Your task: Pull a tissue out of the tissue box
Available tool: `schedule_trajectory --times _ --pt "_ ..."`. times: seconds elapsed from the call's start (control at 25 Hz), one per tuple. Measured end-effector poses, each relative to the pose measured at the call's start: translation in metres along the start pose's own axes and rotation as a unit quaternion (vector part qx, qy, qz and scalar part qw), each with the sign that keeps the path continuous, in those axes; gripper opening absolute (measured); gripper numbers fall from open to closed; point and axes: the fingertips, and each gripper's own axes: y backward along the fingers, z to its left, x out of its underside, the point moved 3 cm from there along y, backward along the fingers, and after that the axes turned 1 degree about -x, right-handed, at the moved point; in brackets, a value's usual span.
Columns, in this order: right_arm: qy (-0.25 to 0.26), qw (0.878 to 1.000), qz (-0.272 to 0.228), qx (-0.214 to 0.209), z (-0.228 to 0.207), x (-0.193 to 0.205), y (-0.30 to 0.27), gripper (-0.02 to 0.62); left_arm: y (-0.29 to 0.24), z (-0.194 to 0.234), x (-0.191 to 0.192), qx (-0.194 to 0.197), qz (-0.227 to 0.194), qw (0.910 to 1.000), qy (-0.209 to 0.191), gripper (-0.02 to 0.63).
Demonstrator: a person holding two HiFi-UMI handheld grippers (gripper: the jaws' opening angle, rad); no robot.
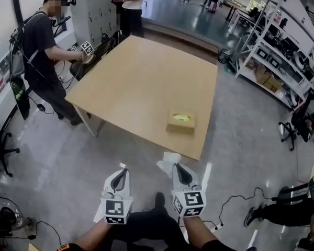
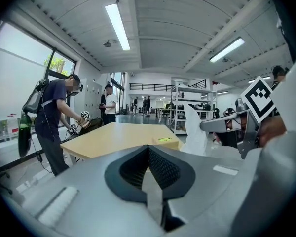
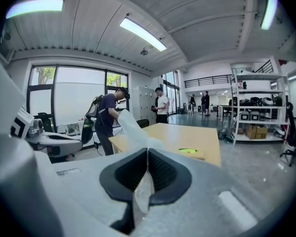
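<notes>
Nearest the camera, the left gripper (image 1: 122, 168) has its jaws pressed together with nothing in them. Beside it, the right gripper (image 1: 176, 167) pinches a white tissue (image 1: 170, 157), which stands crumpled above the jaw tips, over the grey polished floor (image 1: 57, 156) and short of the table. Just beyond lies the near edge of a pale wooden table (image 1: 141, 77). The tan tissue box (image 1: 180, 122) sits on it close to the near right corner, its top opening ringed yellow-green; what is inside cannot be made out. Farther off, a person (image 1: 42, 46) stands at the table's left side, and white metal shelving (image 1: 275, 56) loaded with boxes lines the room's right.
</notes>
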Motion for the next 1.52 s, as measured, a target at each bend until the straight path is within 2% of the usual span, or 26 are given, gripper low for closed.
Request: schedule_trajectory --times 0.24,0.48,0.68,1.12,1.52 --pt "-0.002 0.999 0.012 0.035 0.037 0.016 0.039 0.002 0.031 -0.002 0.019 0.05 0.001 0.9987 0.007 0.018" --pt "0.0 0.998 0.032 0.056 0.056 0.025 0.075 0.002 0.05 -0.019 0.026 0.088 0.001 0.9959 0.021 0.018" --pt "-0.002 0.998 0.026 0.063 0.061 0.03 0.091 0.002 0.059 -0.029 0.033 0.099 -0.001 0.9948 0.02 0.018" --pt "-0.025 0.997 0.002 0.077 0.059 0.043 0.132 -0.002 0.071 -0.065 0.013 0.118 -0.018 0.9928 -0.014 0.018" --pt "-0.028 0.995 -0.016 0.095 0.032 0.046 0.171 -0.005 0.068 -0.107 0.005 0.131 -0.012 0.9913 -0.002 0.018"
